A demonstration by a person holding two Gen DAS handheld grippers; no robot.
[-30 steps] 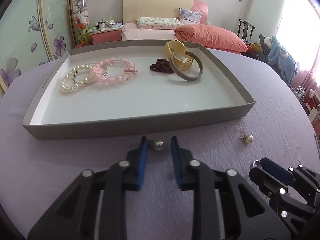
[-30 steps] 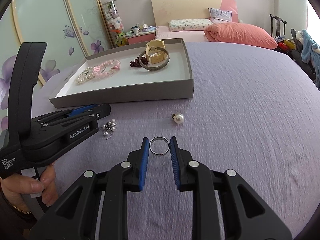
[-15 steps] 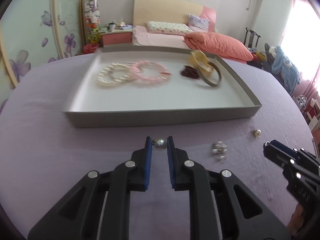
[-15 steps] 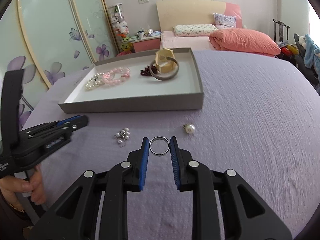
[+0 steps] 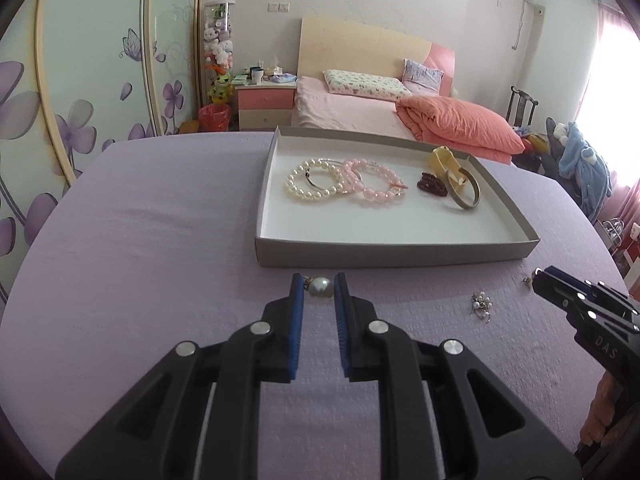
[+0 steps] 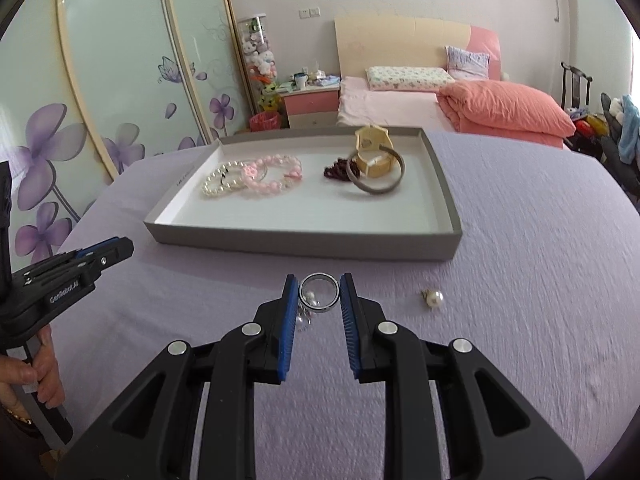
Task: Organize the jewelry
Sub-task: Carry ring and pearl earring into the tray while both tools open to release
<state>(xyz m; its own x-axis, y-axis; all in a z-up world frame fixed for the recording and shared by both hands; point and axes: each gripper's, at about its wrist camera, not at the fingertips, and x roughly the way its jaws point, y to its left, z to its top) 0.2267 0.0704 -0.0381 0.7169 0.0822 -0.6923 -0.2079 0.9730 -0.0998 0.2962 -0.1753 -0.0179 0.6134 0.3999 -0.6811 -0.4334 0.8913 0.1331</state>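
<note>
My left gripper (image 5: 319, 286) is shut on a pearl earring (image 5: 321, 288) and holds it above the purple cloth, just before the front wall of the grey tray (image 5: 392, 254). My right gripper (image 6: 319, 298) is shut on a silver ring (image 6: 319, 298), in front of the tray (image 6: 304, 242). The tray holds a pearl bracelet (image 5: 310, 186), a pink bead bracelet (image 5: 374, 188), a dark red bead bracelet (image 5: 431, 185), a grey bangle (image 5: 466, 196) and a cream piece (image 5: 442, 162). A second pearl earring (image 6: 434, 299) and a small pearl cluster (image 5: 481, 305) lie on the cloth.
The table has a purple cloth (image 6: 540, 240). The right gripper shows at the right edge of the left wrist view (image 5: 576, 300), the left gripper at the left edge of the right wrist view (image 6: 72, 270). A bed (image 5: 360, 112) and a wardrobe stand behind.
My left gripper closed on the pearl earring, lifted it and swung left, so the tray now sits to the right. My right gripper lifted the ring and drifted left over the pearl cluster.
</note>
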